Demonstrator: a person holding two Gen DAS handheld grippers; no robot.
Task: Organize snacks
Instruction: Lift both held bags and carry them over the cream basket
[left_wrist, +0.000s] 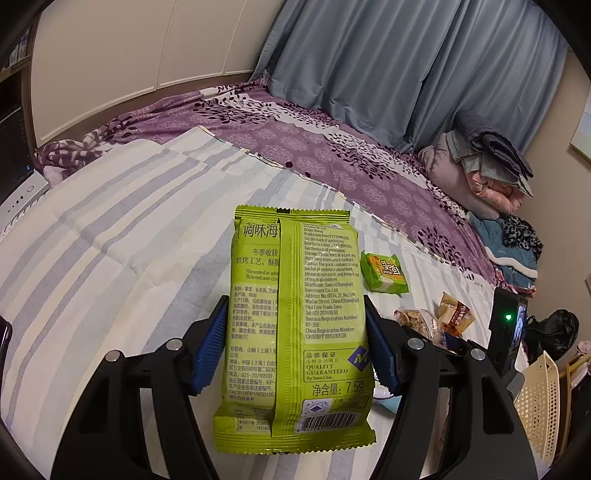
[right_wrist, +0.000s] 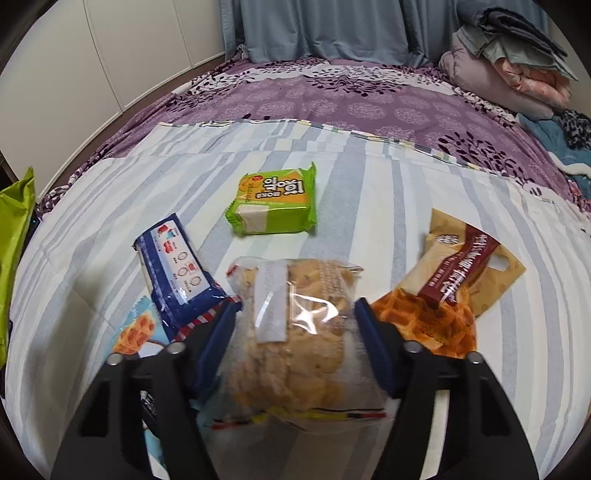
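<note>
Snacks sit in both claws above the striped bedsheet. Your left claw pinches the tall lime-green foil seaweed packet at its sides; your right claw is closed on the clear plastic bag of tan puffed crackers. Squeeze lightly, since both look crushable. Only the left view shows the cream slotted plastic basket at lower right, a likely destination; only the right view shows the dark blue wrapped biscuit pack at centre left.
</note>
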